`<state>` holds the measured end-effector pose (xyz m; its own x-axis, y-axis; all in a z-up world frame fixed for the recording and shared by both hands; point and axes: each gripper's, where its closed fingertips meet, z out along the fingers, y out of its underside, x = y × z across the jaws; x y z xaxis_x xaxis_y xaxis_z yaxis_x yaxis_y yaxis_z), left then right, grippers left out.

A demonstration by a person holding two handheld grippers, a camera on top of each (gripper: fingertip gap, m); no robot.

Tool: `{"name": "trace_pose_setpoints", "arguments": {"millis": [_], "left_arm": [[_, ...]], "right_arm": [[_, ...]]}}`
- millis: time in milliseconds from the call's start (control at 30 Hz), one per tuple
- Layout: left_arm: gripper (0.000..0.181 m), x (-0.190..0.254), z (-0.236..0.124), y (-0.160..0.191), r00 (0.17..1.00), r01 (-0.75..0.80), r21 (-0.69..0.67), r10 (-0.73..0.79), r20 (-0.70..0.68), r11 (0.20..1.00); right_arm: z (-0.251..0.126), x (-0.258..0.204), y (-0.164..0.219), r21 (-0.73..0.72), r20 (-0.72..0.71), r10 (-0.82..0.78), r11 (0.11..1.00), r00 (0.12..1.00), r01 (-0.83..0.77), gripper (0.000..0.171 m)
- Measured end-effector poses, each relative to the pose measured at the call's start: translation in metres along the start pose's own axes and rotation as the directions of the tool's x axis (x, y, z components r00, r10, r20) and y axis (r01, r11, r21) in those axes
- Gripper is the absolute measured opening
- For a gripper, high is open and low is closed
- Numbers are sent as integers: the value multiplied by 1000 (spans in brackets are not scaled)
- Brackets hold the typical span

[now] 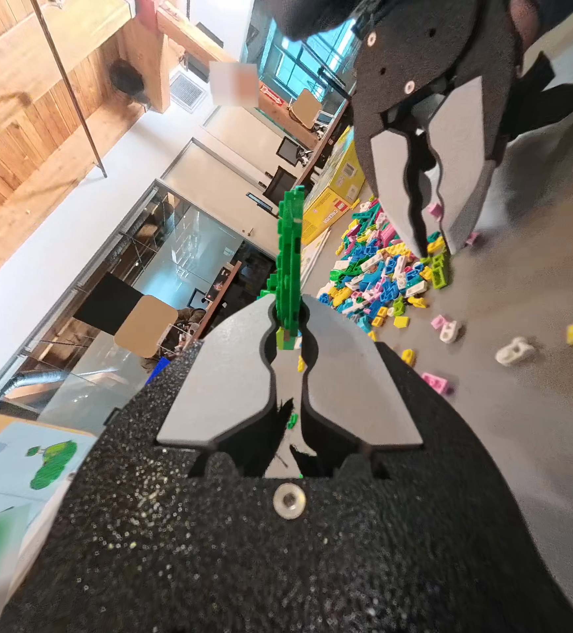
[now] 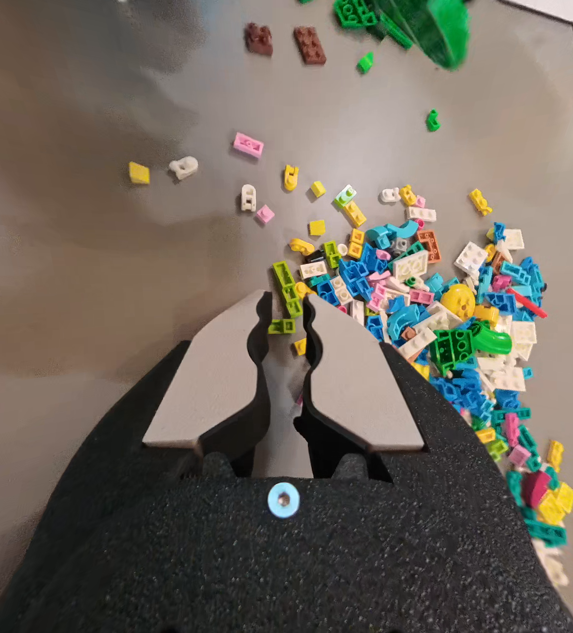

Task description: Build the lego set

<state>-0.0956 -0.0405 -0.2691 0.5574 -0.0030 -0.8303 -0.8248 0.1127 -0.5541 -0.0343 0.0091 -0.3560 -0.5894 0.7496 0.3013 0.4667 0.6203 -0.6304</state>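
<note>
Left gripper (image 1: 289, 310): raised and rolled sideways, jaws clamping the lower end of a green plate assembly (image 1: 290, 253), which is standing clear of the grey table (image 1: 518, 428).

Right gripper (image 2: 286, 298): pointing steeply down at the near edge of the loose brick pile (image 2: 432, 308), jaws standing narrowly apart, holding nothing; a lime green brick (image 2: 286, 286) is lying just ahead of the tips.

Yellow set box (image 1: 333, 202): lying beyond the pile.

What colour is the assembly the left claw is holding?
Green, with one lighter green piece at its base; the assembly shows best in the left wrist view.
</note>
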Motion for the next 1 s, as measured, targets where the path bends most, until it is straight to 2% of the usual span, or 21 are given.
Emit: {"name": "trace_pose_setpoints", "arguments": {"millis": [100, 200, 333, 500, 600, 700, 767, 867, 933, 1000], "left_arm": [[9, 1, 11, 4, 1000, 13, -3, -13, -12, 1000], [9, -1, 12, 8, 1000, 26, -8, -27, -12, 1000], [8, -1, 5, 7, 1000, -13, 7, 14, -21, 1000], [8, 0, 2, 6, 998, 33, 30, -31, -54, 999], [8, 4, 2, 6, 994, 60, 33, -56, -90, 998], [9, 14, 0, 4, 985, 60, 50, -51, -164, 997], [9, 25, -2, -1, 971, 55, 71, -37, -237, 996], [9, 32, -3, -9, 968, 10, 90, 13, -250, 996], [8, 35, -4, -19, 971, -24, 118, 51, -235, 993], [9, 37, -6, -26, 972, -65, 137, 94, -217, 989]], "right_arm": [[1, -2, -9, 13, 32, -77, 997, 997, 77, 12], [9, 2, -13, -37, 56, -130, 991, 990, 132, 12], [21, -4, -11, -118, 180, -108, 984, 978, 130, 8], [18, -3, -6, -181, 205, -80, 976, 975, 118, 5], [14, -3, -18, -72, 206, -62, 994, 977, 78, 5], [-4, 4, -45, 198, 173, -23, 980, 985, -12, 5], [-23, 17, -65, 409, 142, 60, 906, 988, -113, 5], [-55, 33, -102, 658, 194, 204, 698, 960, -281, 5], [-69, 36, -122, 754, 268, 251, 546, 930, -365, 5], [-74, 35, -136, 794, 333, 262, 439, 906, -419, 5]]}}
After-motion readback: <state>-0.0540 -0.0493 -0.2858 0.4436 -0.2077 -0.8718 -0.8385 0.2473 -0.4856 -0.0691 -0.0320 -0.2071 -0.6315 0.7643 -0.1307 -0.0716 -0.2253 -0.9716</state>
